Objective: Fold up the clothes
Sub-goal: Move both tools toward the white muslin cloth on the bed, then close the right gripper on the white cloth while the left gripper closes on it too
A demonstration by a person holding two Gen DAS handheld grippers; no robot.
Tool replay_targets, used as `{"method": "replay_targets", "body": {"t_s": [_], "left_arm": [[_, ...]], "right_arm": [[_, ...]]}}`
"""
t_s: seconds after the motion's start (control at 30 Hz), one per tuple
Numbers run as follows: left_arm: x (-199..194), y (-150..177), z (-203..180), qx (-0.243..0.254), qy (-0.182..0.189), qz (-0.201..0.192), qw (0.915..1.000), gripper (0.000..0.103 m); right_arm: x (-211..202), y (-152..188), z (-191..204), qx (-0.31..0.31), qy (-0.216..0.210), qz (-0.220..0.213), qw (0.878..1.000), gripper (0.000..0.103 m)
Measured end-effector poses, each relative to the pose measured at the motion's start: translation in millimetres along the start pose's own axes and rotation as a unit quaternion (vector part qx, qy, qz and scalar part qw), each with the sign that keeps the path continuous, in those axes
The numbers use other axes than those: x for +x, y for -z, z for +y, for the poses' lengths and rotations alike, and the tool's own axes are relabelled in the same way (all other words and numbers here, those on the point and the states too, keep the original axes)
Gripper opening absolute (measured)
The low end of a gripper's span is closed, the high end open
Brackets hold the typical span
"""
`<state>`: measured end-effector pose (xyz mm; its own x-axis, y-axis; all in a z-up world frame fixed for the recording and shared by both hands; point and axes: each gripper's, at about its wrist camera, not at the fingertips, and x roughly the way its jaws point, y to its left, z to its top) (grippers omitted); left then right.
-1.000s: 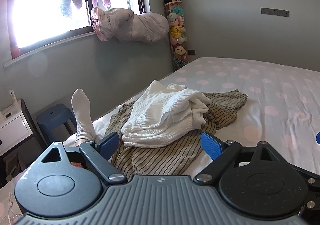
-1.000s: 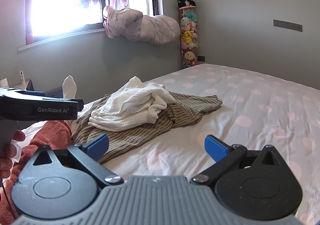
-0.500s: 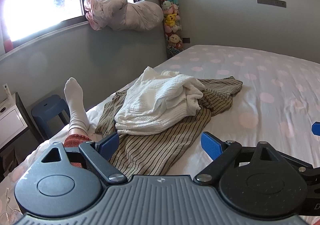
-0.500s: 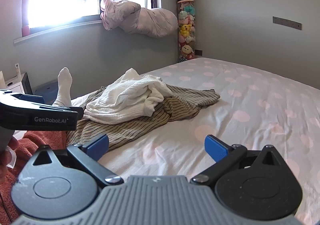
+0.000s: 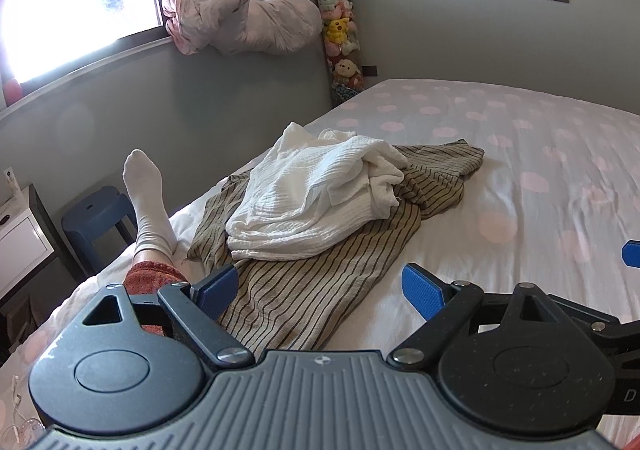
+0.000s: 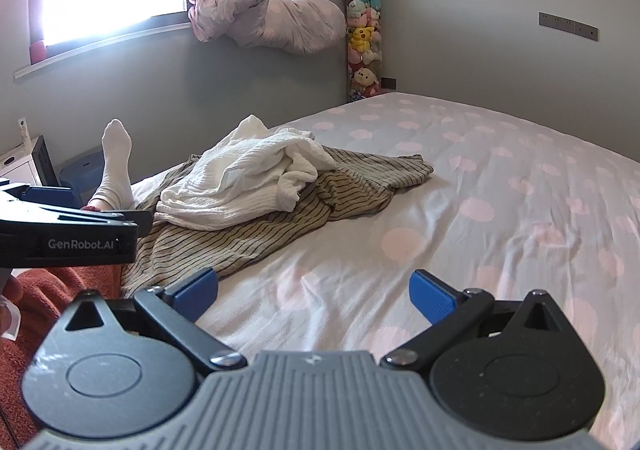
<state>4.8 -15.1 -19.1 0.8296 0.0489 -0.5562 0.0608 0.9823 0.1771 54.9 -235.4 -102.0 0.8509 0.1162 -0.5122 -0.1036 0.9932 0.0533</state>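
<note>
Left gripper (image 5: 320, 288) jaws wide (empty); right gripper (image 6: 314, 292) same

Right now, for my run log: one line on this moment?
left gripper open, empty | right gripper open, empty | white garment crumpled atop striped garment | bed | folding unstarted

Tall plush-toy column (image 5: 340, 30) in room corner, panda on top; bundled pink bedding (image 5: 244, 20) on windowsill; blue stool (image 5: 98, 216) beside white nightstand (image 5: 20, 238)

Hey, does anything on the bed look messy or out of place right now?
Yes. A crumpled white garment lies heaped on a rumpled striped garment near the bed's left edge, both unfolded. A person's socked foot rests beside them.
</note>
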Motion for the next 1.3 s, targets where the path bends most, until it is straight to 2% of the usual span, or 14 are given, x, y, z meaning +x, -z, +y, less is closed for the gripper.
{"method": "replay_targets", "body": {"t_s": [0.77,0.97,1.17,1.23,1.3], "left_arm": [[20,-1,2,0.009,0.003,0.024,0.9997,0.089],[42,-13,11,0.022,-0.003,0.030,0.9993,0.090],[78,-34,21,0.041,-0.008,0.032,0.9986,0.089],[92,-44,22,0.048,-0.005,0.028,0.9984,0.090],[108,-54,22,0.055,-0.002,0.019,0.9983,0.089]], "right_arm": [[30,-3,-2,-0.006,-0.016,0.029,0.999,0.102],[52,-9,-5,-0.022,-0.032,0.032,0.999,0.102],[92,-30,-8,-0.039,-0.055,0.026,0.997,0.101],[107,-38,-7,-0.048,-0.062,0.022,0.997,0.098],[126,-47,-7,-0.055,-0.067,0.021,0.996,0.091]]}}
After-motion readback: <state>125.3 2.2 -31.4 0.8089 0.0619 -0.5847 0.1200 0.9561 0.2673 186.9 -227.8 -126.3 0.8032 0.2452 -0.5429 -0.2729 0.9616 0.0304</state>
